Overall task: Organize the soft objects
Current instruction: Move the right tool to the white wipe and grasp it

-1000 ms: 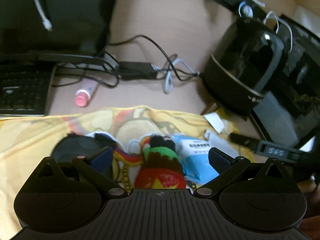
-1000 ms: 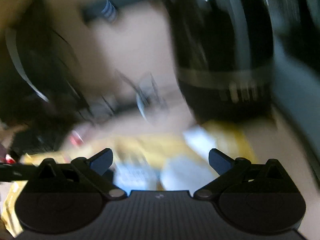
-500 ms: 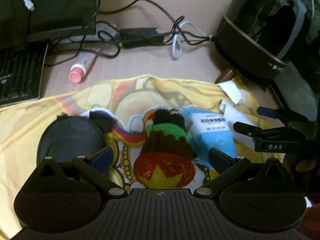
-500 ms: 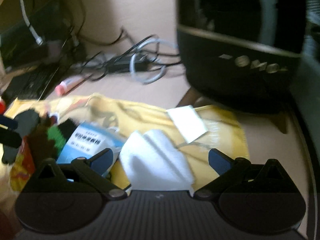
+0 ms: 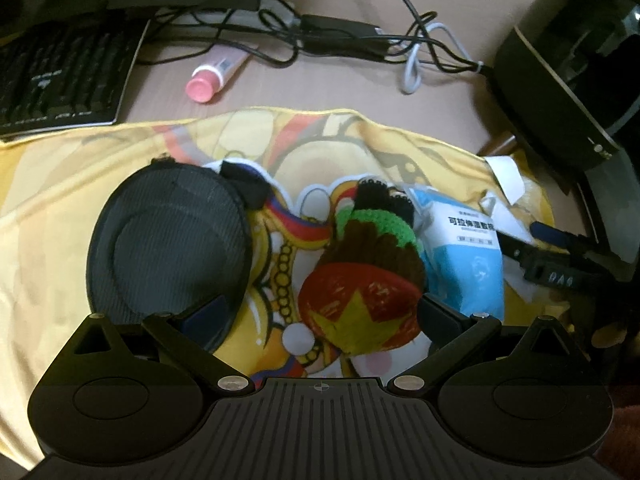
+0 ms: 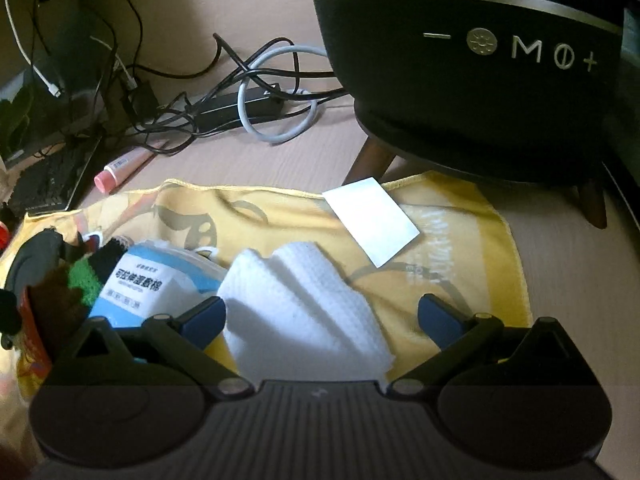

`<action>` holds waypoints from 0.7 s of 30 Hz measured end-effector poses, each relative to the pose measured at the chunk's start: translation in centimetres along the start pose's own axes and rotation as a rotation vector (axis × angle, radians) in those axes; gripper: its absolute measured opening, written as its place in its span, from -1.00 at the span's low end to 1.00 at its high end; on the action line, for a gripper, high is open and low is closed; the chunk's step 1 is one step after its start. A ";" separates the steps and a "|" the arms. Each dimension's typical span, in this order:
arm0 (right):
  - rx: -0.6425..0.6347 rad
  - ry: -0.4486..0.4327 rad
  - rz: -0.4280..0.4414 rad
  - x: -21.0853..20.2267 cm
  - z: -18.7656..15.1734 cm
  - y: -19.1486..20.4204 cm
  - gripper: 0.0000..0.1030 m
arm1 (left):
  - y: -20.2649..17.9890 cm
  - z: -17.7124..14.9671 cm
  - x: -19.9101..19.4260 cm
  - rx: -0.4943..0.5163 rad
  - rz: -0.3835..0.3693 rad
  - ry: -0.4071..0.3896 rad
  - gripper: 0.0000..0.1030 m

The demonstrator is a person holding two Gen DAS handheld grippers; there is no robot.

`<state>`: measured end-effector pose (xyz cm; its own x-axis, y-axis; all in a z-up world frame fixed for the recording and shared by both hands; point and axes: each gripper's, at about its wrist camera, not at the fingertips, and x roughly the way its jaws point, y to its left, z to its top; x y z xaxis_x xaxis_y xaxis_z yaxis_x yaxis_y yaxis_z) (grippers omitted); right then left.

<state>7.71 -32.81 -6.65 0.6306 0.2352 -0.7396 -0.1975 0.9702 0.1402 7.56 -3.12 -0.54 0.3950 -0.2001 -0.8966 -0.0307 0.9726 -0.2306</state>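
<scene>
Both claws are spread wide, gripping nothing. My left gripper (image 5: 320,312) has dropped closer over the yellow cloth (image 5: 72,200) in the last second, and the knitted toy (image 5: 368,280) now sits between its fingers, with the dark pad (image 5: 168,248) to its left. My right gripper (image 6: 322,316) has swung in and steadied above the white towel (image 6: 304,304), beside the blue pack (image 6: 136,292). I judge both pickups are lined up.

My desk at home, crowded as usual.

I see a black keyboard (image 5: 60,80) at the back, a tangle of cables (image 5: 340,36) with a power brick, a pink tube (image 5: 214,76), and a round black speaker (image 6: 472,64) on wooden legs, all on a pale wood desktop (image 6: 580,280).
</scene>
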 end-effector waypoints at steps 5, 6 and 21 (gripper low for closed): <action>-0.155 0.018 -0.049 0.4 -0.8 1.8 1.00 | 0.4 -0.2 0.0 -0.030 0.015 0.009 1.00; -0.156 0.021 -0.048 0.4 -0.7 1.8 1.00 | 0.6 -0.2 0.0 -0.040 0.015 0.011 1.00; -0.246 -0.055 -0.066 -0.3 -1.6 3.0 0.78 | 1.1 0.6 0.5 -0.067 -0.012 -0.002 1.00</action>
<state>5.72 -30.08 -7.04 0.6865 0.1811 -0.7042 -0.3271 0.9419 -0.0766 8.30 -2.11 -0.97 0.3976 -0.2116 -0.8928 -0.0870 0.9600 -0.2663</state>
